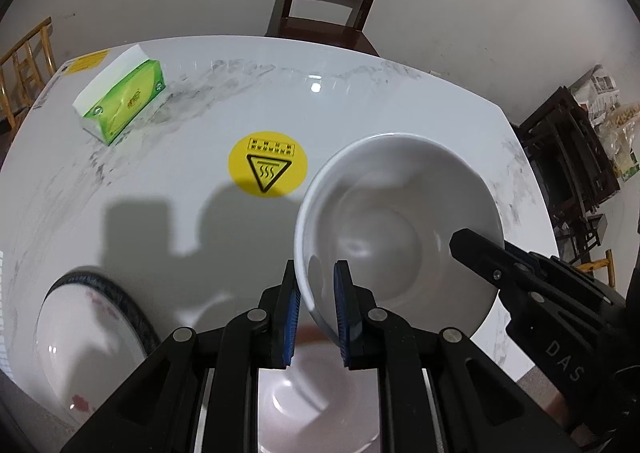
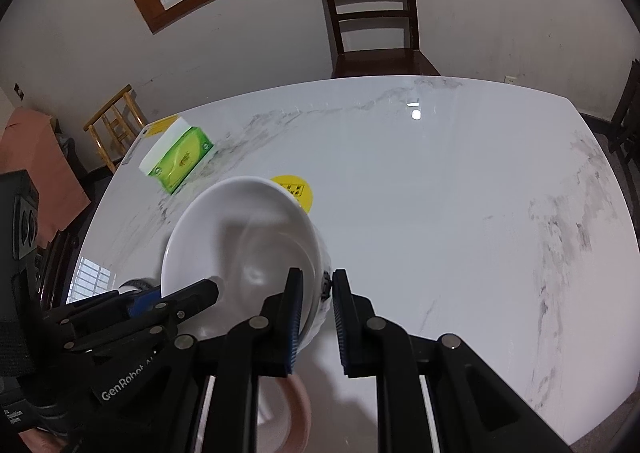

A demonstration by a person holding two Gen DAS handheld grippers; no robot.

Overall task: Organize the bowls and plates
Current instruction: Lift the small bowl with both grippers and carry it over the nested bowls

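The white bowl (image 1: 400,229) is being gripped at opposite rims, the left claw (image 1: 316,313) clamped on its near-left wall and the right claw (image 2: 314,319) clamped on its right wall, and is being held clear above the desk (image 2: 440,193). Both grips are best kept level and moved together, so that the glossy, smooth ceramic is not being twisted or slipped. Below it another white bowl (image 1: 316,405) is lying, and a dark-rimmed plate (image 1: 88,333) beside it. Farther off, a green tissue pack (image 1: 124,99) is lying.

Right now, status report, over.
Left tool and right tool both clamped on white bowl rim, lifted. Pink-rimmed bowl below. Path clear.
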